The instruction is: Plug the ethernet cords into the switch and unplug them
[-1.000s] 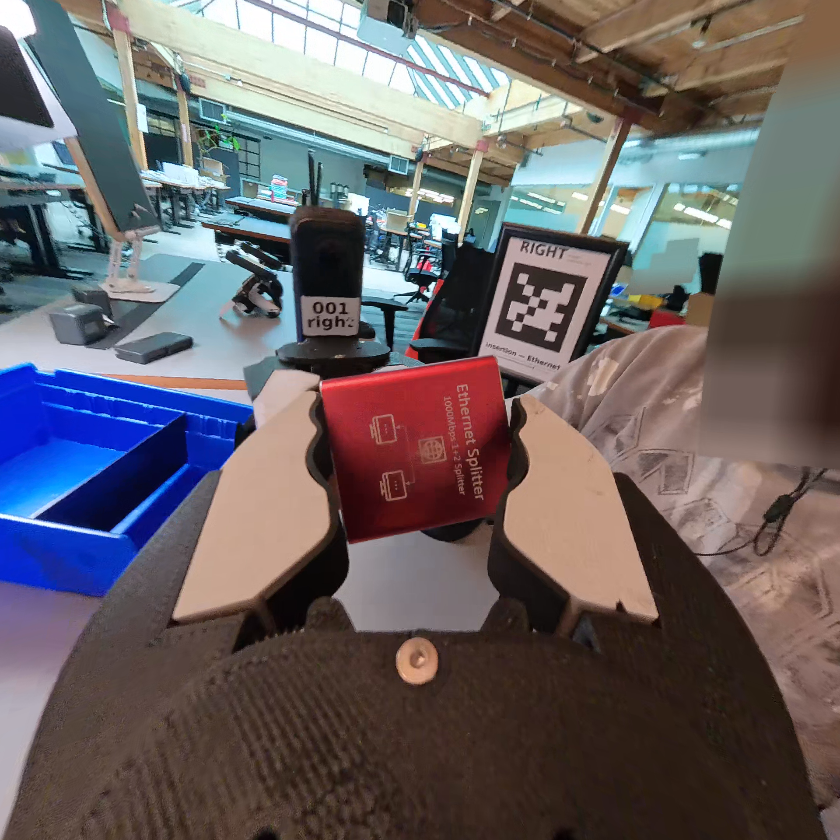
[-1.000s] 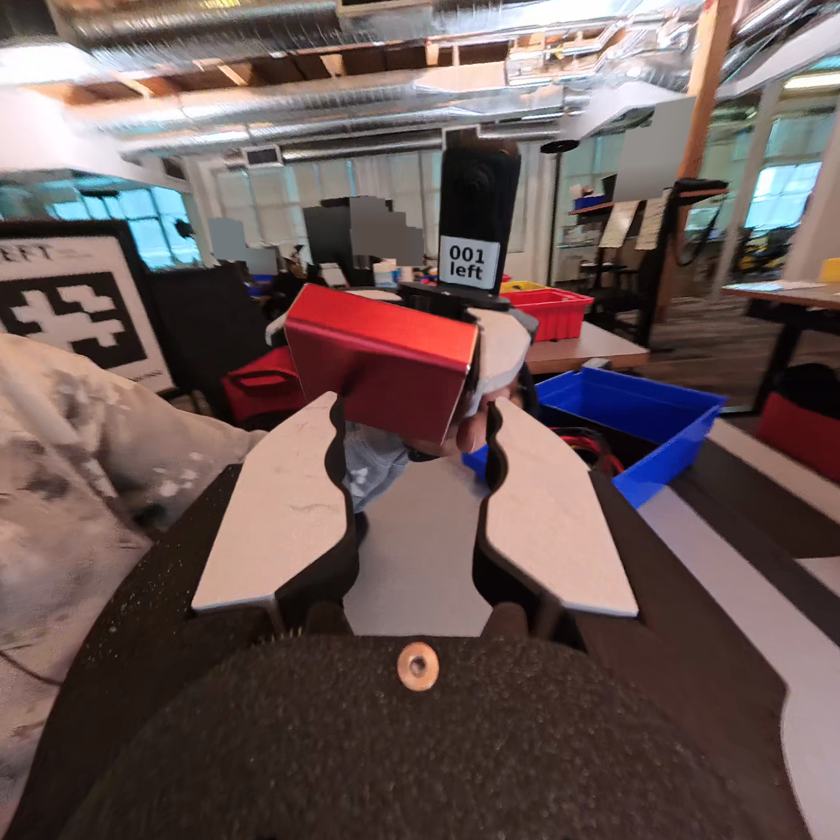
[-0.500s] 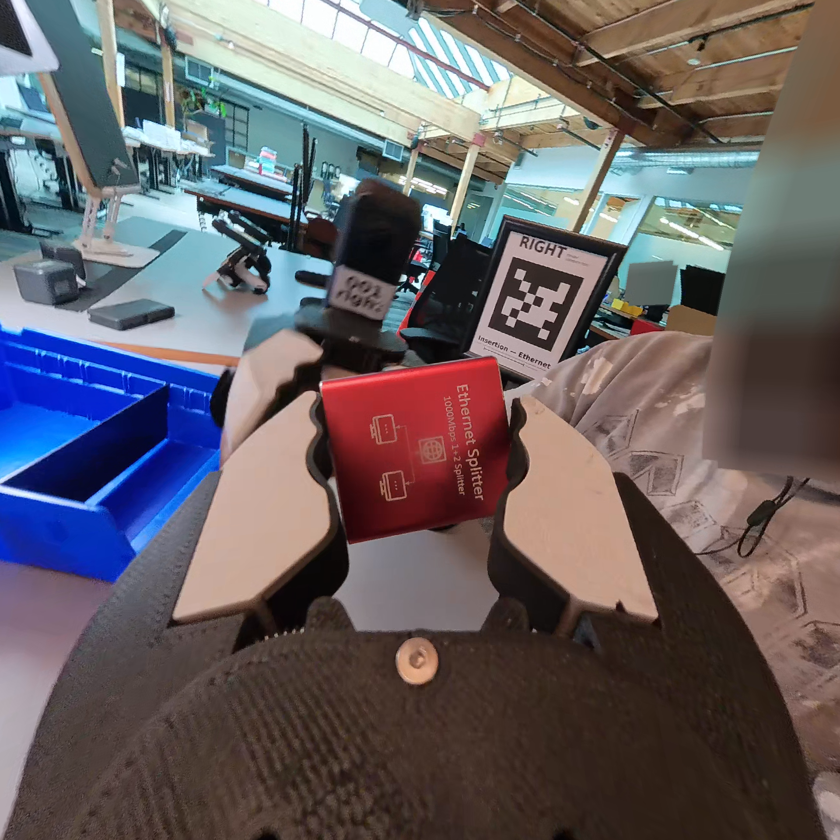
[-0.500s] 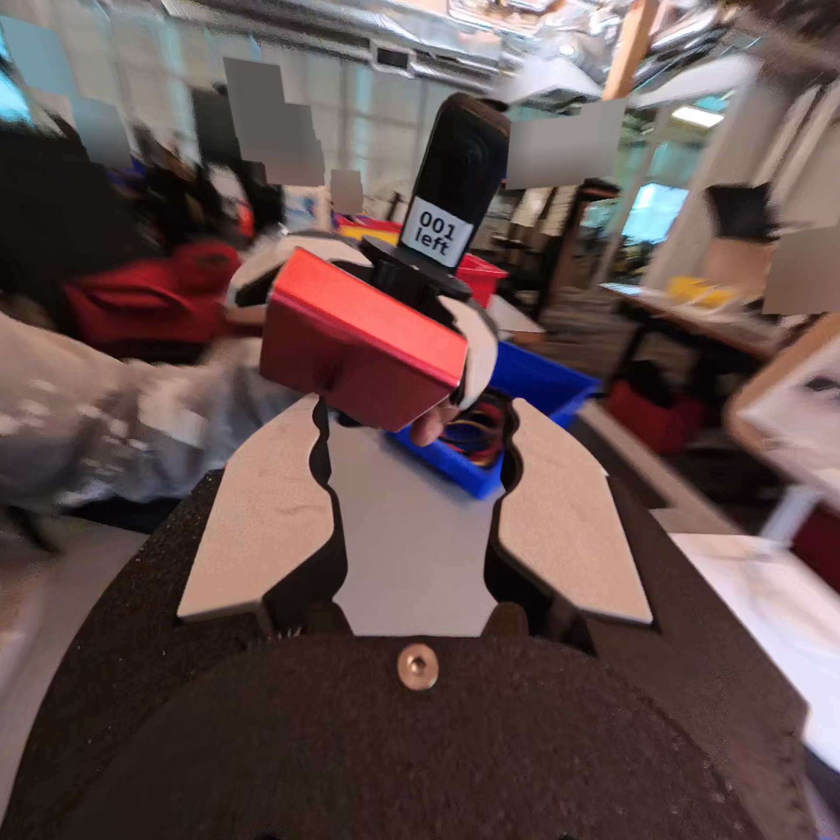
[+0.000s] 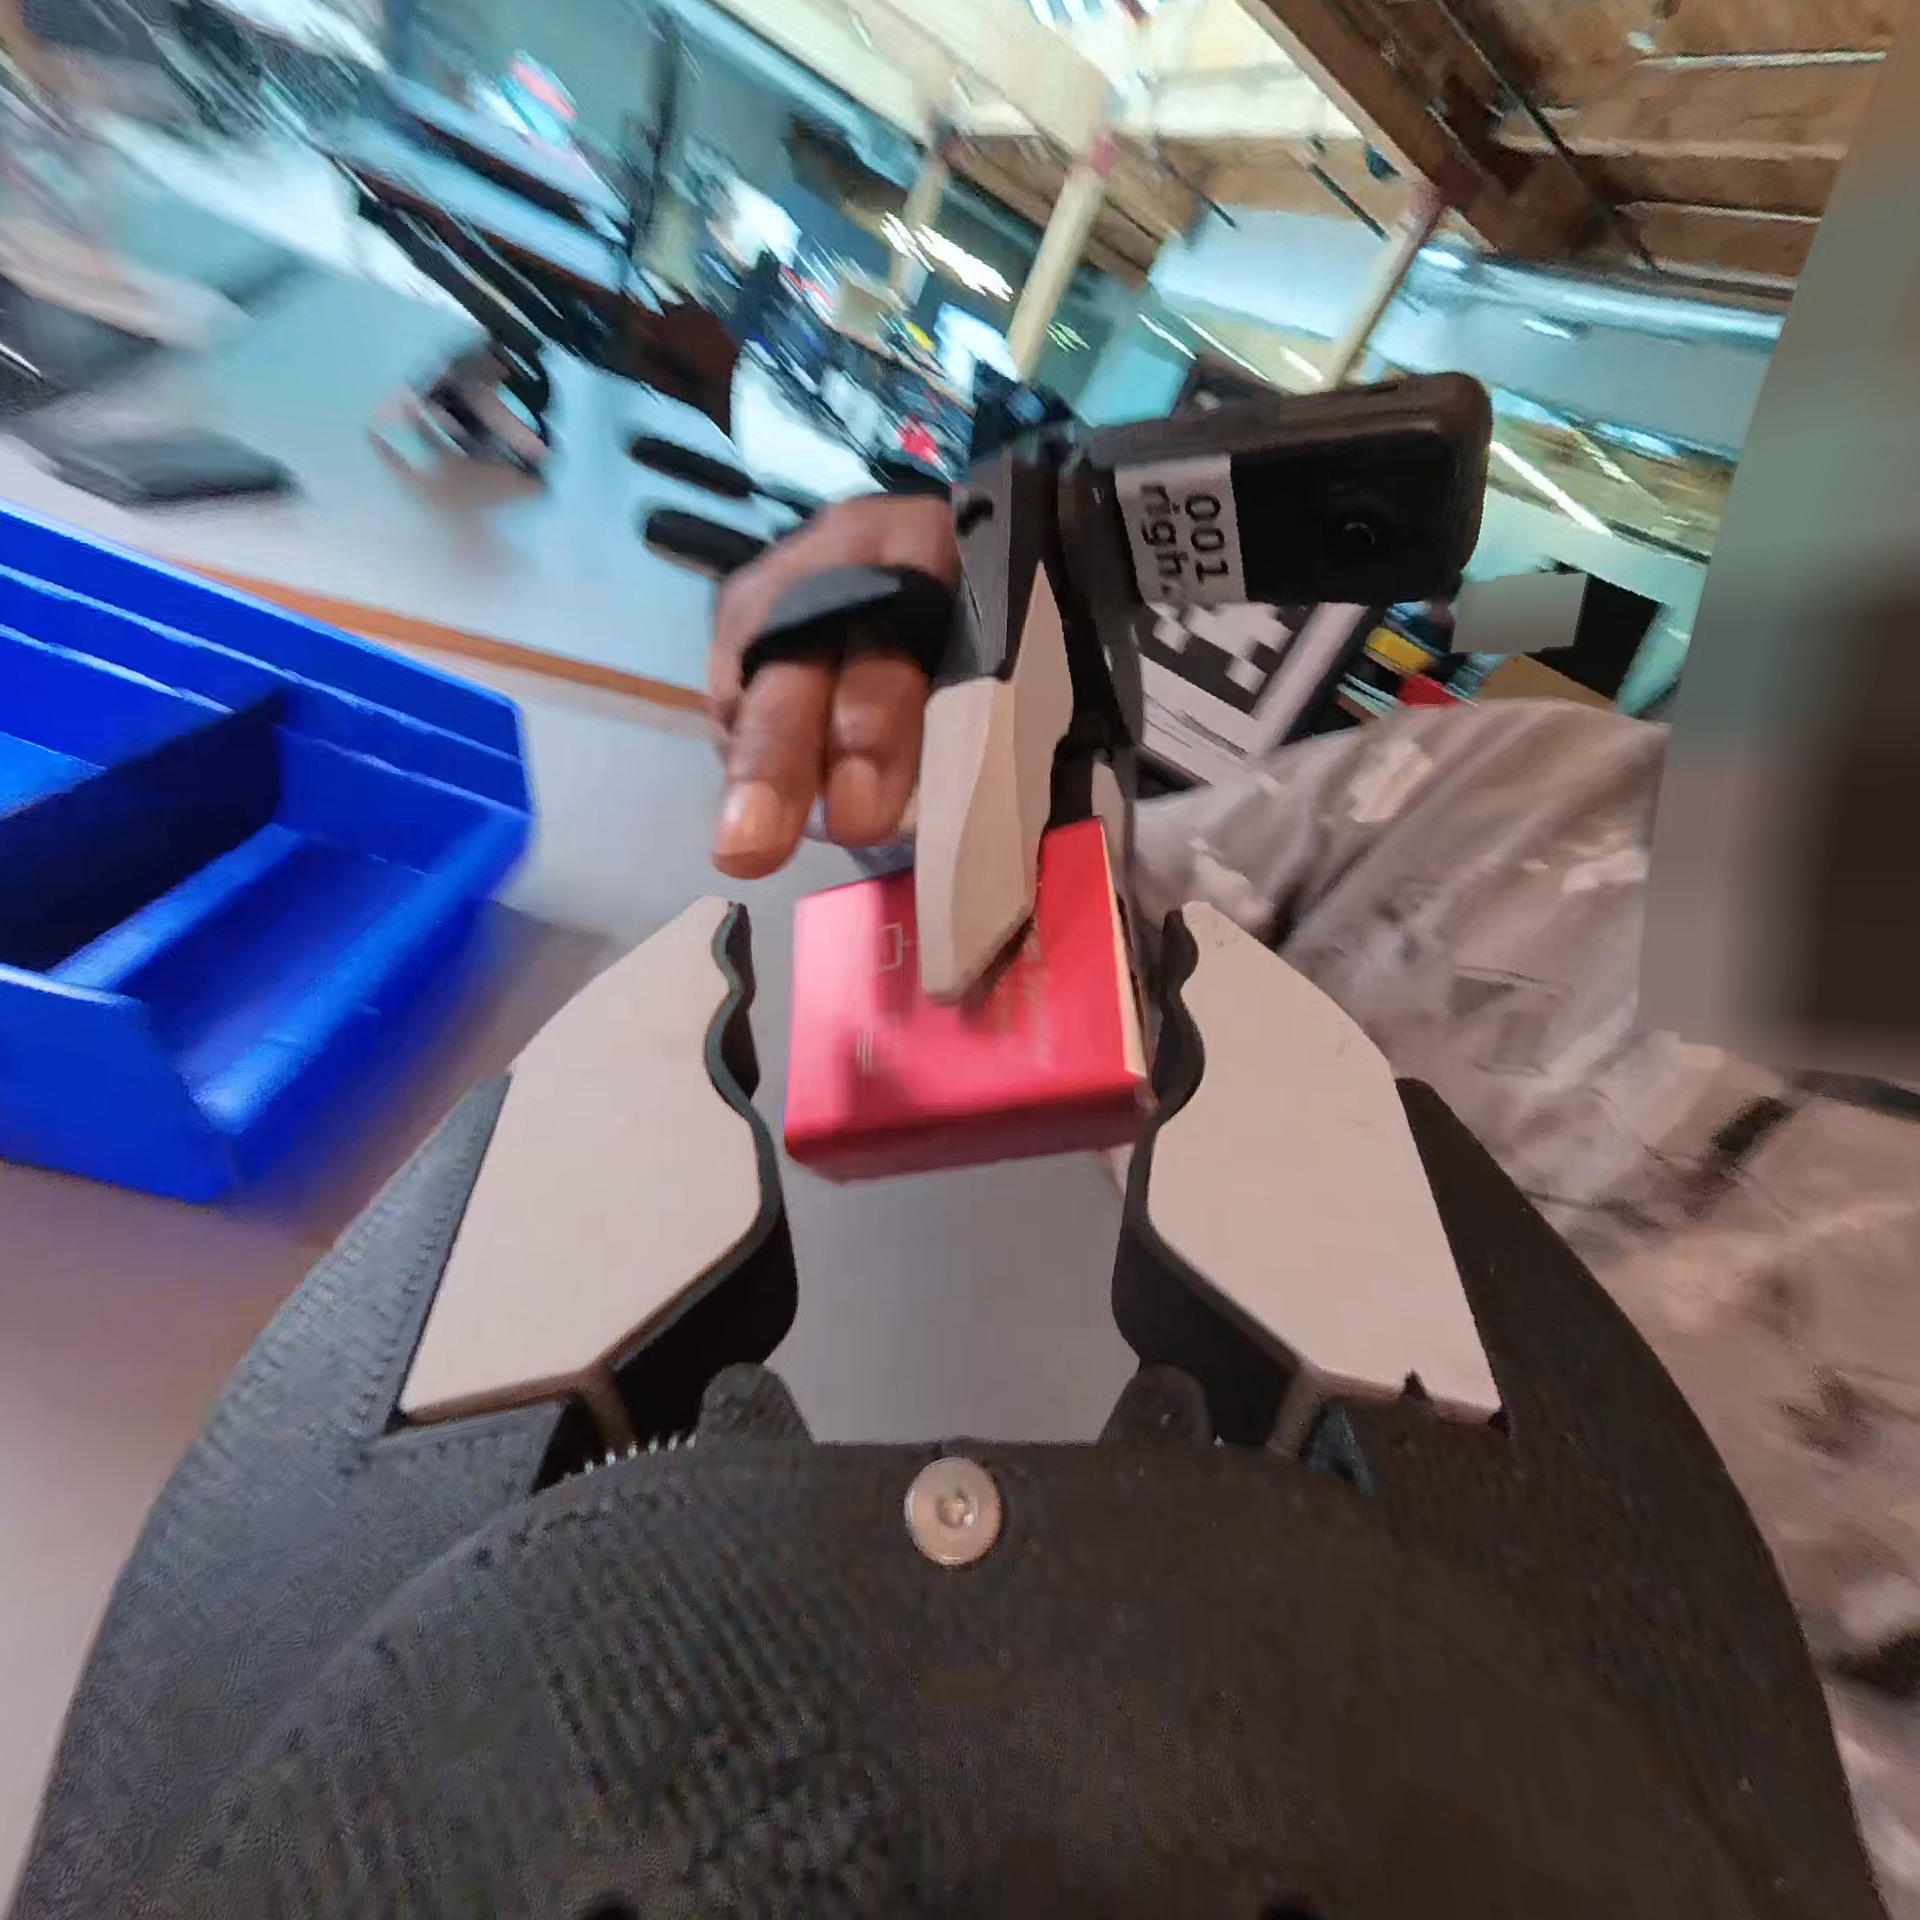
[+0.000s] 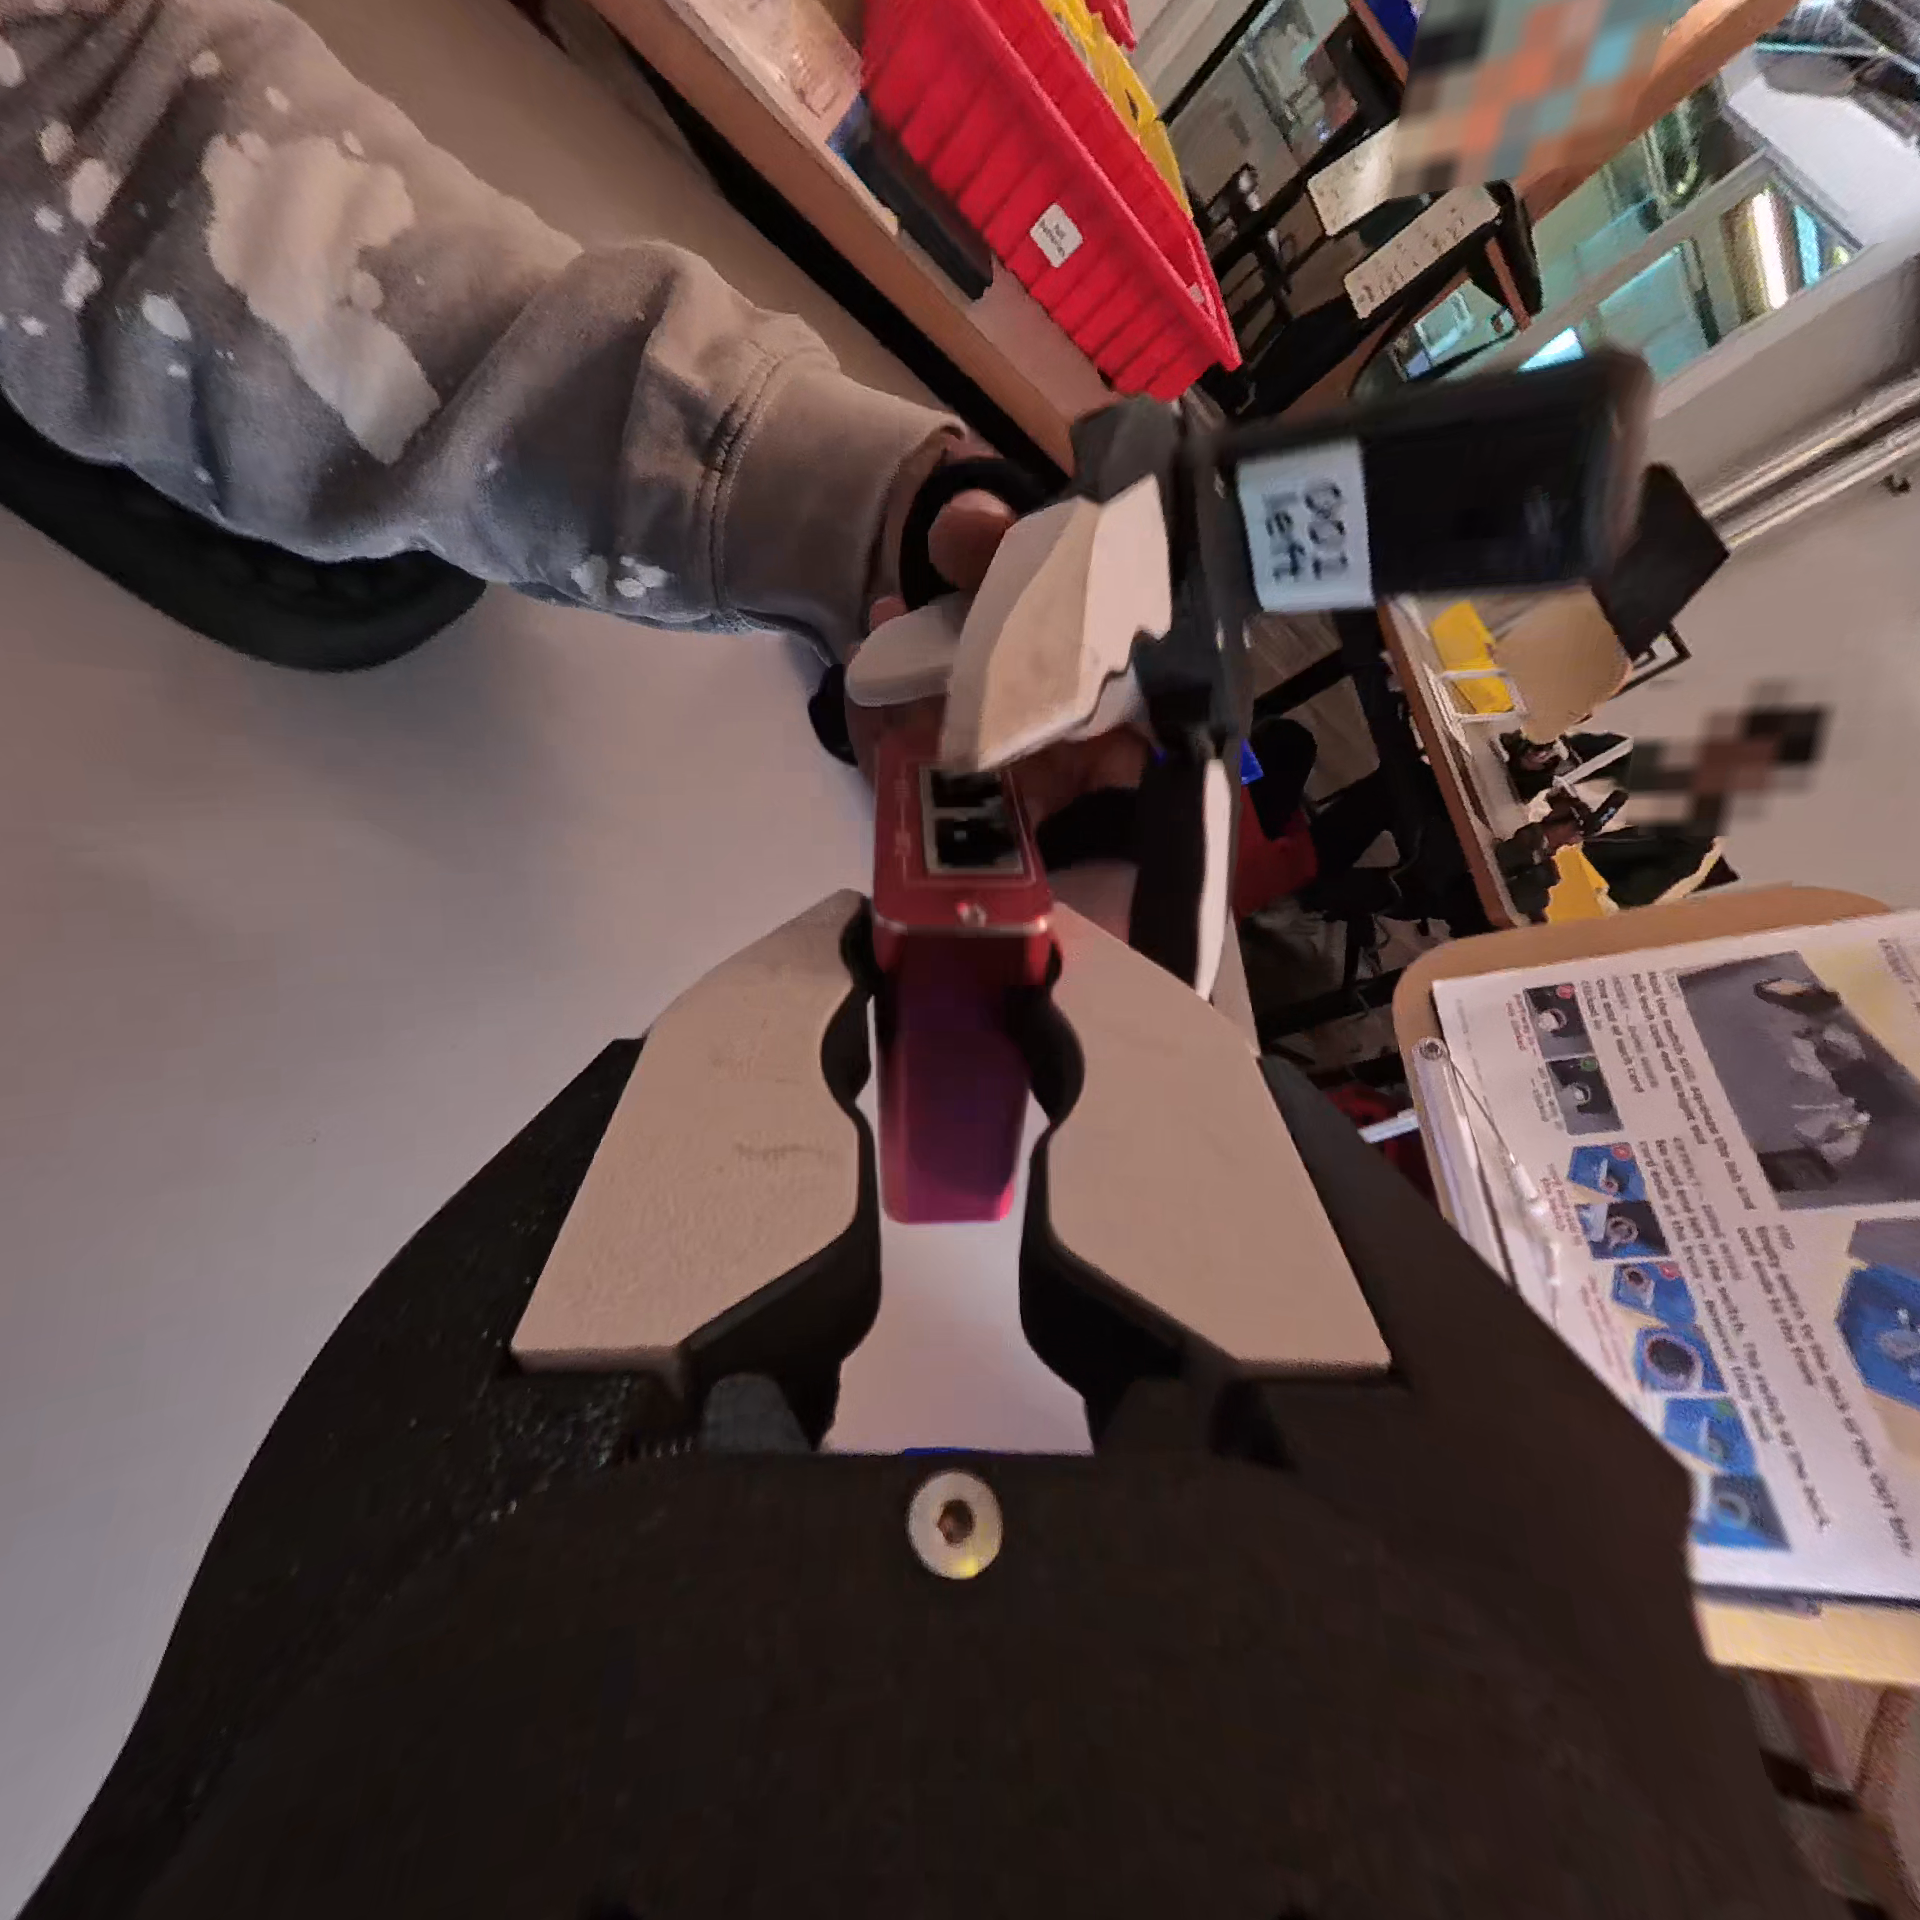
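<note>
The right gripper (image 6: 956, 935) has its jaws pinching the flat faces of the red switch (image 6: 945, 1122), which sits edge-on between them with its long body running back toward the camera. The switch is held up off the pale desk (image 6: 312, 935). Its far end shows two dark ports (image 6: 961, 831), one above the other, both with no plug in them. Just past that end a white finger of the other tool crosses in front of the upper port. Behind it a mottled grey sleeve (image 6: 468, 416) reaches in from the left. A printed sheet (image 6: 1714, 1247) lies at the right edge, and a red bin (image 6: 1039, 187) stands on the next desk beyond. From the other side, the left gripper (image 5: 951, 935) has its jaws spread wider than the switch. The box lies between their tips, with a clear gap at the left jaw and its right edge close beside the right jaw; whether it touches there cannot be told. A white finger presses down on the switch's top face, and the hand (image 5: 821, 707) working that tool is just above, two fingers through a black strap. A blue bin (image 5: 260, 883) with a divider sits on the desk to the left. The room behind is blurred.
</note>
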Tool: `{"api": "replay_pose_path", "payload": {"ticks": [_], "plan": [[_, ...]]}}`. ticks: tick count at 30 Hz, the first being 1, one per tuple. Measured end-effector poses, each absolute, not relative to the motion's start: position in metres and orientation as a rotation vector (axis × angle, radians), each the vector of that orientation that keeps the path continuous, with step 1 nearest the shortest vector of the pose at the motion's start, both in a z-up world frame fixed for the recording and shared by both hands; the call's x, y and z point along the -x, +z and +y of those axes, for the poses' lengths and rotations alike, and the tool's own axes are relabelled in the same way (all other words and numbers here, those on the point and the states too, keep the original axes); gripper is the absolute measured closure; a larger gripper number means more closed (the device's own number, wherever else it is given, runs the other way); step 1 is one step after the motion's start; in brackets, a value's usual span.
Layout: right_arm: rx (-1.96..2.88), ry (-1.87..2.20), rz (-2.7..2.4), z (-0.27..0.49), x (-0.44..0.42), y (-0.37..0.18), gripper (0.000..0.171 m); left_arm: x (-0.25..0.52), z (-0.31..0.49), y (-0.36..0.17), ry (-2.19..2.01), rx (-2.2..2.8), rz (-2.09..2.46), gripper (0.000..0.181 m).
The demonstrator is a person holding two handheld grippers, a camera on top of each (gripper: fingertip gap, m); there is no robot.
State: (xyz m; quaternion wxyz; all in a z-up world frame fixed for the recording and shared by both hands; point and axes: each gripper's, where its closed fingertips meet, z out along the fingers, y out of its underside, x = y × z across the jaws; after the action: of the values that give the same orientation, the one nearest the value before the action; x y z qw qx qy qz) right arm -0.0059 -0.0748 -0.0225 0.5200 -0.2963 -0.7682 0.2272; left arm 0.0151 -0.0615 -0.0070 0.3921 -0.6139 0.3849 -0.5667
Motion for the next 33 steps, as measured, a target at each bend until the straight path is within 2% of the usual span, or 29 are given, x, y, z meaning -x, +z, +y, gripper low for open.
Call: {"api": "replay_pose_path", "payload": {"ticks": [1, 5, 9, 11, 12, 15, 19, 23, 26, 28, 31, 33], "plan": [[0.739, 0.559, -1.83, -0.07, 0.003, -0.02, 0.145, -0.008, -0.056, 0.0, -1.387, 1.545, 0.934, 0.107], [0.884, 0.535, -1.824, -0.042, -0.009, -0.026, 0.145, 0.009, -0.05, 0.01, -1.018, 1.577, 0.937, 0.114], [0.967, 0.546, -1.871, -0.038, -0.012, -0.038, 0.145, 0.0, -0.047, -0.017, -0.552, 1.668, 1.13, 0.12], [0.997, 0.549, -1.907, -0.042, -0.01, -0.044, 0.145, -0.011, -0.047, -0.033, -0.447, 1.69, 1.226, 0.131], [1.016, 0.542, -1.926, -0.042, -0.011, -0.047, 0.145, -0.015, -0.047, -0.039, -0.416, 1.688, 1.26, 0.144], [1.038, 0.53, -1.939, -0.04, -0.015, -0.048, 0.145, -0.02, -0.046, -0.043, -0.36, 1.663, 1.305, 0.149], [0.95, 0.756, -1.762, -0.045, -0.014, -0.011, 0.143, -0.021, -0.05, -0.005, -0.454, 1.5, 1.196, 0.155], [0.822, 1.185, -1.458, -0.053, -0.025, 0.046, 0.128, -0.008, -0.067, 0.052, -0.764, 1.24, 0.979, 0.155], [0.788, 1.336, -1.391, -0.06, -0.023, 0.056, 0.118, 0.001, -0.073, 0.076, -0.925, 1.067, 0.849, 0.155], [0.75, 1.342, -1.349, -0.067, -0.018, 0.063, 0.121, -0.004, -0.072, 0.073, -0.96, 1.039, 0.846, 0.155], [0.721, 1.298, -1.308, -0.069, -0.019, 0.069, 0.144, -0.013, -0.073, 0.069, -1.038, 1.002, 0.837, 0.155], [0.74, 1.288, -1.341, -0.068, -0.023, 0.068, 0.144, -0.017, -0.071, 0.064, -1.058, 1.042, 0.857, 0.155]]}}
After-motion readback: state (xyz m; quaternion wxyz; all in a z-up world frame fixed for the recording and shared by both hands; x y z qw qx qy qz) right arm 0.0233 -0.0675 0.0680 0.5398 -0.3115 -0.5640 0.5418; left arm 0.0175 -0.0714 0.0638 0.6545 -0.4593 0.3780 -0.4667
